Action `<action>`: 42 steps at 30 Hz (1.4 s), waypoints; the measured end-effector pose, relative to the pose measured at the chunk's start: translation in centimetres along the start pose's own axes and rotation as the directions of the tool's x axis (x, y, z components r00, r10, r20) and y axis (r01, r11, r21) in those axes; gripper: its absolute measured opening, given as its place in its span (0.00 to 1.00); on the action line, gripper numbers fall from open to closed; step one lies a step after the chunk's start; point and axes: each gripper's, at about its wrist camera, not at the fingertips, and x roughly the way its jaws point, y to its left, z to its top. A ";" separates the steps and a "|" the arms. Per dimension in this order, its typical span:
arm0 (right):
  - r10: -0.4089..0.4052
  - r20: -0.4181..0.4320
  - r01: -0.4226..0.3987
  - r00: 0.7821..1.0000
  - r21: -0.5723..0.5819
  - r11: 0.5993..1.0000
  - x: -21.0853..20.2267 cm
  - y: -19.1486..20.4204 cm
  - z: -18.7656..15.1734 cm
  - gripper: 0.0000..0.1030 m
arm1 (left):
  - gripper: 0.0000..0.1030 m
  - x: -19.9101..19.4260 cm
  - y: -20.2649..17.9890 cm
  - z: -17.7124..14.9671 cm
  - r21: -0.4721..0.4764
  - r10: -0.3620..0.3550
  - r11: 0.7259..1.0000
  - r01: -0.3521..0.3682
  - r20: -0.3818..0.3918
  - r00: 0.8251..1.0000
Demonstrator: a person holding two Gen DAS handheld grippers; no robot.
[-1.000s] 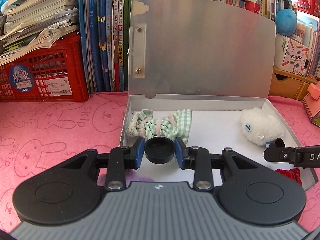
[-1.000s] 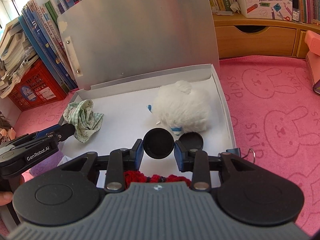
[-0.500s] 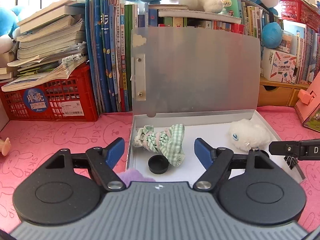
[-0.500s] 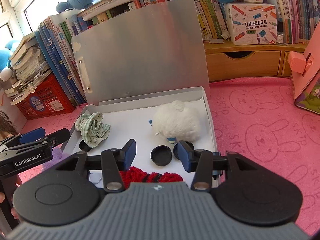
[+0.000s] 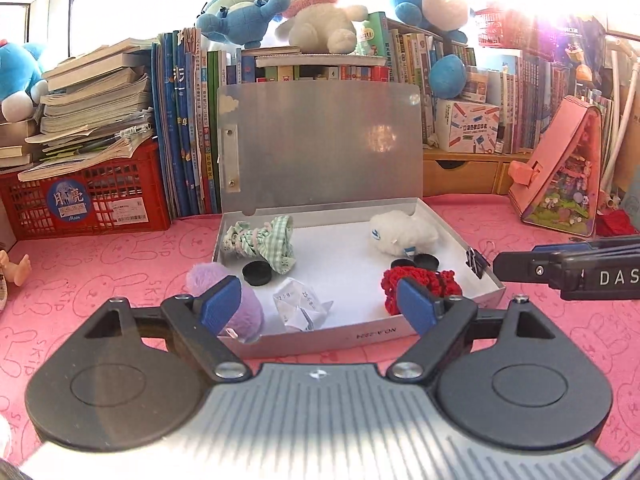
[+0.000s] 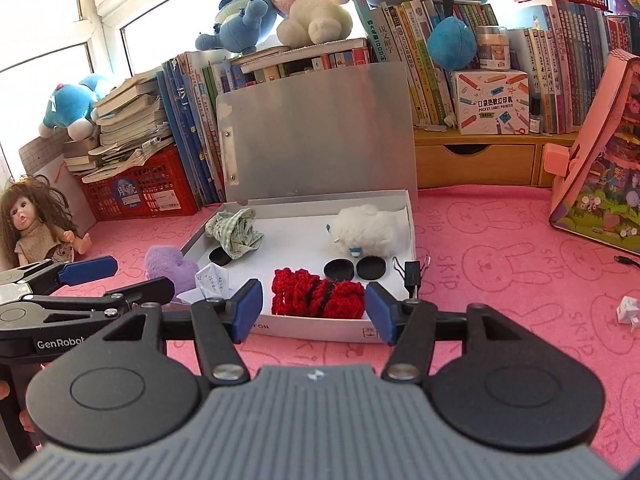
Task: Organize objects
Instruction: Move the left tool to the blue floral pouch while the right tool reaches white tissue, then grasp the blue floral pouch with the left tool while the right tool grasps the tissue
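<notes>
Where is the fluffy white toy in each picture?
Left wrist view: the fluffy white toy lies in the far right corner of the open box, right of centre in the picture.
Right wrist view: the same toy lies at the box's far right, just above the picture's centre.
Shared landmark: two black caps lie just in front of it, with the red knitted piece nearer the camera.

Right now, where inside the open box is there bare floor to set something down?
Free: the white floor between the green checked cloth and white plush toy. Crowded: the front, with folded paper, red knitted piece and black caps.
</notes>
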 end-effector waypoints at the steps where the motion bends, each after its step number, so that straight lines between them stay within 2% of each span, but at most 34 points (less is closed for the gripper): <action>1: 0.000 0.004 0.000 1.000 -0.001 1.000 -0.4 0.0 -0.4 0.70 | 0.87 -0.6 -0.3 -0.6 0.004 -0.007 1.000 0.007 0.000 1.000; 6: -0.021 0.052 0.023 0.998 -0.042 0.999 -2.8 0.6 -3.2 0.74 | 0.88 -2.9 -1.2 -3.5 0.007 -0.003 1.000 0.003 0.008 1.000; 9: -0.029 0.068 0.033 0.997 -0.059 0.998 -3.6 0.9 -5.0 0.77 | 0.88 -3.8 -1.4 -5.3 -0.017 -0.012 1.000 0.012 -0.014 1.000; 15: -0.050 0.059 0.053 0.997 -0.057 0.997 -4.1 1.0 -8.6 0.79 | 0.89 -5.4 -1.8 -9.1 -0.079 -0.007 0.997 0.005 -0.024 1.000; 19: -0.057 0.029 0.058 0.998 -0.067 0.996 -3.8 1.0 -10.6 0.80 | 0.90 -5.6 -2.3 -11.0 -0.084 -0.003 0.996 -0.002 -0.058 0.998; 25: -0.054 0.004 0.054 0.999 -0.113 0.992 -3.1 1.5 -11.8 0.82 | 0.90 -4.9 -2.4 -12.0 -0.093 0.019 0.995 -0.027 -0.089 0.996; 30: -0.050 -0.006 0.048 0.999 -0.150 0.988 -2.6 2.1 -11.9 0.83 | 0.90 -5.3 -1.9 -11.9 -0.103 0.044 0.993 -0.050 -0.067 0.997; 37: -0.039 -0.040 0.030 0.998 -0.211 0.977 -1.5 3.3 -11.9 0.83 | 0.91 -5.4 -1.5 -11.9 -0.116 0.040 0.992 -0.048 -0.070 0.997; 40: -0.050 -0.061 0.035 0.997 -0.224 0.974 -1.2 3.6 -12.2 0.76 | 0.91 -5.3 -1.5 -12.0 -0.119 0.038 0.992 -0.046 -0.071 0.997; 42: -0.036 -0.074 0.019 0.997 -0.212 0.977 -1.3 3.5 -12.3 0.65 | 0.91 -5.3 -1.6 -12.0 -0.123 0.038 0.991 -0.046 -0.071 0.997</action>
